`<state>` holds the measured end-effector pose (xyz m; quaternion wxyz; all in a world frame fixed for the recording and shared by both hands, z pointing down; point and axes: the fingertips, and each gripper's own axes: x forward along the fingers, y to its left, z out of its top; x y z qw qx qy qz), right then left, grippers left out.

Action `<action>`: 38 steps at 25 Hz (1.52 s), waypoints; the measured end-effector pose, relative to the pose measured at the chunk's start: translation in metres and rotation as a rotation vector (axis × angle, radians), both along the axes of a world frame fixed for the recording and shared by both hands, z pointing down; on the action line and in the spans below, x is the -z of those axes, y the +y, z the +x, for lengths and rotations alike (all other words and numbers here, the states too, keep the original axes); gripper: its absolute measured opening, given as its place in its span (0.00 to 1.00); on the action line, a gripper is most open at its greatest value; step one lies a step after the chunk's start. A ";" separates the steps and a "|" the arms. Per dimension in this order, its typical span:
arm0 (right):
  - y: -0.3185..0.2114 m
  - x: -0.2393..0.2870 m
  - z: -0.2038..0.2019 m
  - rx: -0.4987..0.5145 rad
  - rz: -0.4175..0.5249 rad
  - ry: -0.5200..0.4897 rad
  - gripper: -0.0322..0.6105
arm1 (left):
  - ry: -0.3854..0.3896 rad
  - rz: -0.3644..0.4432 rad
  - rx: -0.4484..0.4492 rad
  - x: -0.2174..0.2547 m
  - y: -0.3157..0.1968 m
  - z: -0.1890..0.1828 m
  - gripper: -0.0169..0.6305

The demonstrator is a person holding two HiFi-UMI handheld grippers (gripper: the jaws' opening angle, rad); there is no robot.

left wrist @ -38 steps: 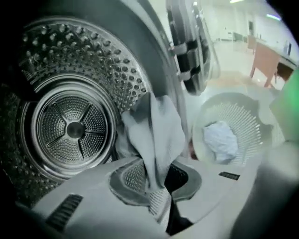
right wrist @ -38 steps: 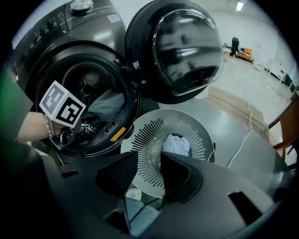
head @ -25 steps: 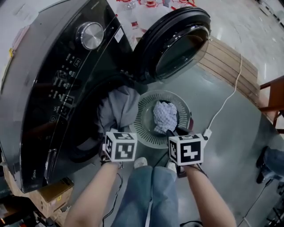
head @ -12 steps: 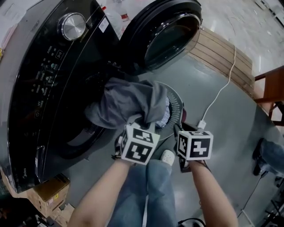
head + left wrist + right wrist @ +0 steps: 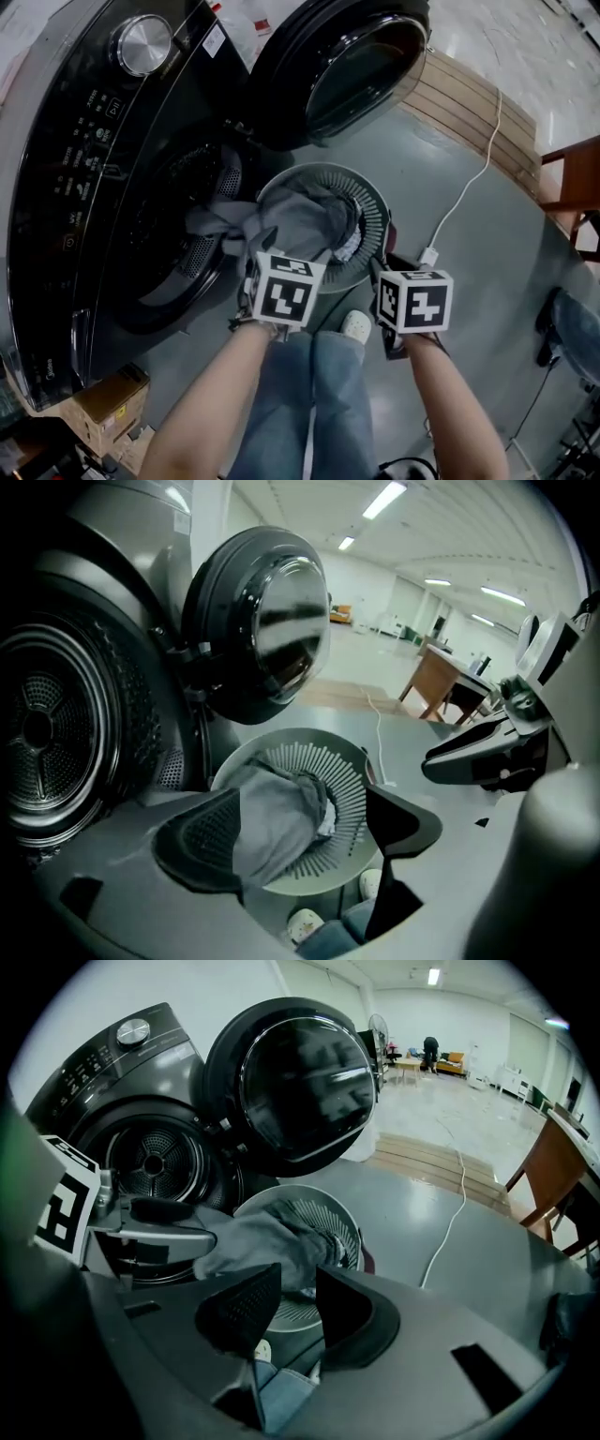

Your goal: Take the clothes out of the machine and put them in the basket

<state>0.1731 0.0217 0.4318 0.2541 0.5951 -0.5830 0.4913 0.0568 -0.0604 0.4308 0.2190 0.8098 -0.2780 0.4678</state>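
Release: your left gripper [image 5: 300,836] jaws have just spread, and the grey garment [image 5: 300,220] slumps into the basket [image 5: 377,217]. Your right gripper [image 5: 298,1312] idles, jaws narrowly apart, empty.

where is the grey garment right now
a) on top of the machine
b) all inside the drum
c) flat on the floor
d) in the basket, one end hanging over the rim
d: the grey garment lies in the basket, with one end trailing over the rim toward the open drum.
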 end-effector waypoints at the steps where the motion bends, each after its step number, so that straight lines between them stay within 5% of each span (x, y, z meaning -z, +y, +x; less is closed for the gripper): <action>1: 0.000 -0.002 -0.002 0.007 -0.004 0.000 0.23 | -0.016 0.001 0.004 -0.003 -0.003 -0.008 0.65; 8: 0.006 -0.021 -0.022 0.026 -0.042 -0.018 0.23 | -0.153 0.012 -0.012 -0.036 -0.018 -0.070 0.72; 17: -0.010 -0.068 -0.057 0.070 -0.041 -0.040 0.23 | -0.371 0.080 -0.250 -0.119 -0.034 -0.116 0.81; 23: -0.019 -0.103 -0.075 0.017 -0.055 -0.064 0.23 | -0.428 0.035 -0.431 -0.177 -0.040 -0.119 0.86; 28: -0.023 -0.116 -0.089 -0.018 -0.058 -0.090 0.23 | -0.421 -0.005 -0.428 -0.196 -0.051 -0.119 0.84; 30: -0.022 -0.117 -0.090 -0.026 -0.059 -0.089 0.23 | -0.424 0.028 -0.408 -0.190 -0.058 -0.118 0.47; 33: -0.017 -0.113 -0.088 -0.051 -0.067 -0.082 0.23 | -0.410 0.087 -0.374 -0.170 -0.061 -0.113 0.17; 38: -0.007 -0.099 -0.077 -0.112 -0.072 -0.078 0.23 | -0.191 0.001 -0.328 -0.126 -0.037 -0.078 0.10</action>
